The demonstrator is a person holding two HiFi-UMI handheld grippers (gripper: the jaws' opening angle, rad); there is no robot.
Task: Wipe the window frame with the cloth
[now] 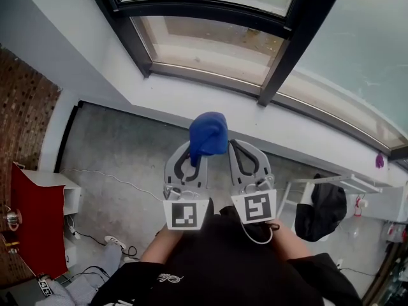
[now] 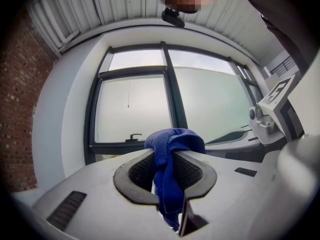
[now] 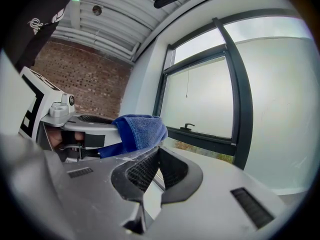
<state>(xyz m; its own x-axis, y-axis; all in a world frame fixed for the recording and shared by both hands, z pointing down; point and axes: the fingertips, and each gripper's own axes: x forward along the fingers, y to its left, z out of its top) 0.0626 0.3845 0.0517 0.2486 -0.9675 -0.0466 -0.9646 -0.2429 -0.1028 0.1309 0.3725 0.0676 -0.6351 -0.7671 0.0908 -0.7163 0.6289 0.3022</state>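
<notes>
One cloth (image 1: 208, 132) in left tongs (image 2: 165, 155); dark window frame (image 1: 284, 62), grey floor (image 1: 121, 152).

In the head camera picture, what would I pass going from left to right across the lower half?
Red box → left gripper, holding the cloth → right gripper → black bag

This is looking like a converted industrial workroom or studio rather than a home. A bare brick wall (image 3: 85, 79) is running along one side, a ribbed metal ceiling (image 2: 125, 4) is arching overhead, and a dark window frame (image 1: 280, 62) is holding tall panes. Cables (image 1: 89, 238) are trailing across the grey concrete floor (image 1: 121, 164) near a red cabinet (image 1: 35, 215) and a white rack (image 1: 349, 183).
</notes>
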